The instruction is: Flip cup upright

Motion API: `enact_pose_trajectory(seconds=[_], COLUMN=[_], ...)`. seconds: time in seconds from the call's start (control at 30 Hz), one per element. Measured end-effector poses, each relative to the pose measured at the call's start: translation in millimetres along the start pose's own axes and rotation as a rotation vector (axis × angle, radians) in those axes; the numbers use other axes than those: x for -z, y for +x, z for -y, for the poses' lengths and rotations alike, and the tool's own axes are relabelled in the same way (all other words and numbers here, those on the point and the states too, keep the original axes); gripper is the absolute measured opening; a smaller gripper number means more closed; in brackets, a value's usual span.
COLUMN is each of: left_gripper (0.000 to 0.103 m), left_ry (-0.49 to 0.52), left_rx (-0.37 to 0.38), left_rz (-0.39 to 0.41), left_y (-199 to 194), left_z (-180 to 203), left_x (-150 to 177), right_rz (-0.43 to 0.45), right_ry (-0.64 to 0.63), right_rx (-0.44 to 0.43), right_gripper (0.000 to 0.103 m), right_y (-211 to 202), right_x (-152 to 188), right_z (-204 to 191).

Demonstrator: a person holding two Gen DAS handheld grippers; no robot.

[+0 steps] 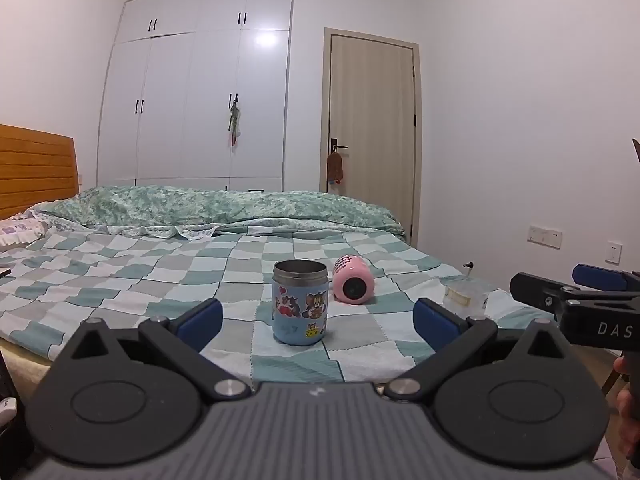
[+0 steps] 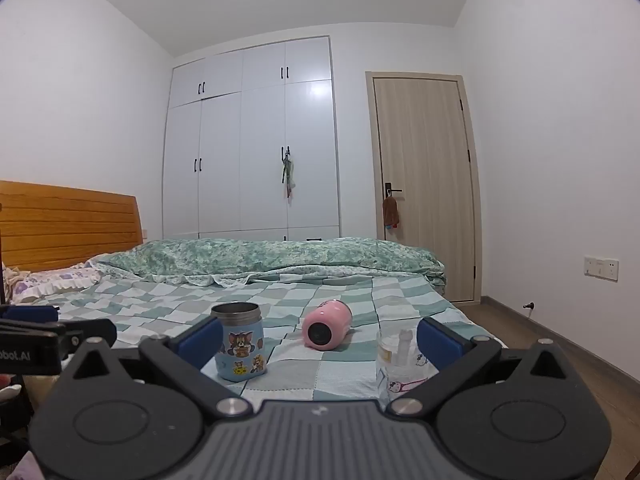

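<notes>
A pink cup (image 1: 353,283) lies on its side on the checked bedspread (image 1: 120,272), its dark base turned toward me; it also shows in the right wrist view (image 2: 326,325). A blue cartoon cup (image 1: 300,307) stands upright with its steel mouth up, just left of the pink one, and shows in the right wrist view (image 2: 239,347). A clear glass (image 2: 400,360) stands upright at the right, near the bed edge, and shows in the left wrist view (image 1: 465,295). My left gripper (image 1: 318,320) is open and empty, short of the blue cup. My right gripper (image 2: 320,340) is open and empty, short of the pink cup.
A rolled green quilt (image 1: 224,208) lies across the far side of the bed. A wooden headboard (image 2: 68,220) is at the left. The bed edge and wooden floor (image 2: 540,344) are at the right. A white wardrobe (image 2: 248,152) and a door (image 2: 424,184) stand behind.
</notes>
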State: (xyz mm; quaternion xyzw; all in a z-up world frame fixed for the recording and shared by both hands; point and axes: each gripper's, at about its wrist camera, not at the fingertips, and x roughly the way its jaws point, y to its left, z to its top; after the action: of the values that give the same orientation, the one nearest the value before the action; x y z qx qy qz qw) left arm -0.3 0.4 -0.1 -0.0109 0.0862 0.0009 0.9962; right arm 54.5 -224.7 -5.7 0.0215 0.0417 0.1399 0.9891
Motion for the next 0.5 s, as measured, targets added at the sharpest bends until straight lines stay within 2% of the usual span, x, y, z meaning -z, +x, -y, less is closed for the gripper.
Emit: enact_pose_trajectory(seconds=[0.5], left_gripper=[0.103], left_ry=[0.004], left_rx=[0.005], left_rz=[0.002], left_y=[0.2], left_z=[2.1], left_x=[0.8], right_rz=[-0.001], right_ry=[0.001], right_rx=[0.0], right_gripper=[0.103], right_y=[0.3], right_x=[0.2], right_z=[-0.1])
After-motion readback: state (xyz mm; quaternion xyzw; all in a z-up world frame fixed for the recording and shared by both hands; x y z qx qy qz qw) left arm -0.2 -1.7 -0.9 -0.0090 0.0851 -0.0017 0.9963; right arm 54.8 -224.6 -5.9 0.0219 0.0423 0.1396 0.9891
